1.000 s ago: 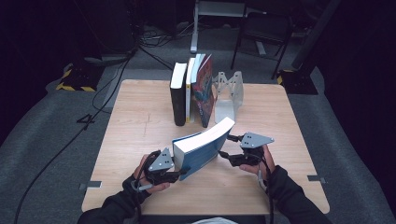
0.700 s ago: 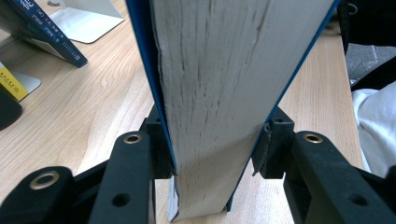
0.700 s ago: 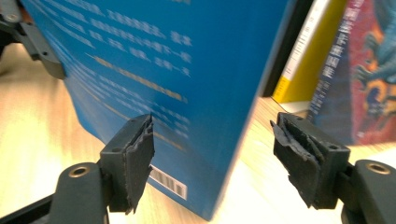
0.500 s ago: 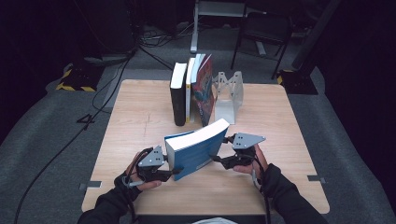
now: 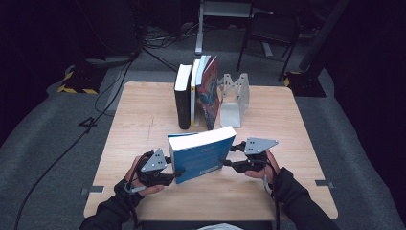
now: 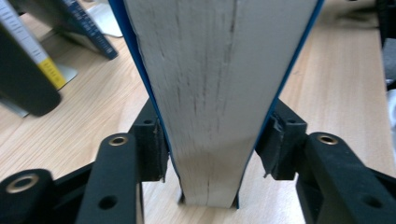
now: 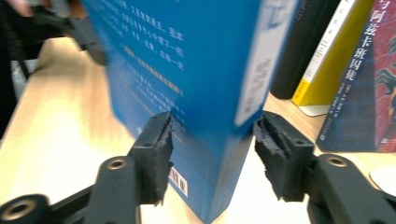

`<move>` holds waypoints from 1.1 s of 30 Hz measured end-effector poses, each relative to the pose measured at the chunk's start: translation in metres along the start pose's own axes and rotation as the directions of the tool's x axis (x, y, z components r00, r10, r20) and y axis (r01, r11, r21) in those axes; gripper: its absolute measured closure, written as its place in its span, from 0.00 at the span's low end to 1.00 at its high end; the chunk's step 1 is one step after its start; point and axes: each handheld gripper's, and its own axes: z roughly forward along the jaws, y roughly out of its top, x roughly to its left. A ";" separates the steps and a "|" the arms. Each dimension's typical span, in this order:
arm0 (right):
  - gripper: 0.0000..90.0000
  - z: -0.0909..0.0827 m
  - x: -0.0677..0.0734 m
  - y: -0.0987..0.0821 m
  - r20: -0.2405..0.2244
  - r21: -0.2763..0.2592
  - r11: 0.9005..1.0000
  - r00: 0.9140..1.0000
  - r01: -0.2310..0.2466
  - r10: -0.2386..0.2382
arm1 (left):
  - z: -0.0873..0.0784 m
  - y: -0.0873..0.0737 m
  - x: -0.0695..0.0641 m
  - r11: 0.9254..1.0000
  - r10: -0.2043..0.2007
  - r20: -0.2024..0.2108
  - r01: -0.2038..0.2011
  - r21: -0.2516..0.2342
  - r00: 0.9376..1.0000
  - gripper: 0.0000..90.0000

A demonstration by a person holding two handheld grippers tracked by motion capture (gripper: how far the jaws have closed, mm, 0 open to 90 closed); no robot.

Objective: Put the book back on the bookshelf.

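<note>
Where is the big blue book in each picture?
High view: the blue book stands on edge at the table's front middle, between the two claws.
Left gripper view: its pale page edge rises up the centre, between the black jaws.
Right gripper view: its blue cover takes the upper middle, spine end toward the camera.
Shared landmark: the black book standing in the row behind.

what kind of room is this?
Likely a lab or recording studio: a lone wooden table on grey floor, black surroundings, cables trailing, stand legs behind. Books look like props.
</note>
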 end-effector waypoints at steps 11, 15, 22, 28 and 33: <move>0.48 -0.003 0.011 0.007 -0.050 0.026 0.997 0.997 0.067 -0.066 | -0.004 -0.002 0.005 1.000 -0.009 -0.007 0.009 0.000 1.000 0.53; 0.39 0.007 0.018 0.020 -0.028 0.007 0.996 0.996 0.084 -0.084 | -0.003 -0.001 0.005 1.000 -0.013 -0.011 0.013 0.002 1.000 0.54; 0.52 0.001 0.016 0.027 -0.032 -0.047 0.997 0.997 0.066 -0.068 | 0.004 0.003 0.005 1.000 -0.028 -0.057 0.028 -0.006 0.998 0.49; 0.53 -0.008 0.017 0.033 0.000 -0.072 0.995 0.998 0.064 -0.064 | 0.018 0.011 0.014 0.998 -0.054 -0.043 0.054 -0.012 0.998 0.44; 0.53 -0.022 0.013 0.044 0.037 -0.116 0.992 0.998 0.053 -0.049 | 0.032 0.020 0.018 0.999 -0.041 -0.018 0.041 -0.010 0.999 0.42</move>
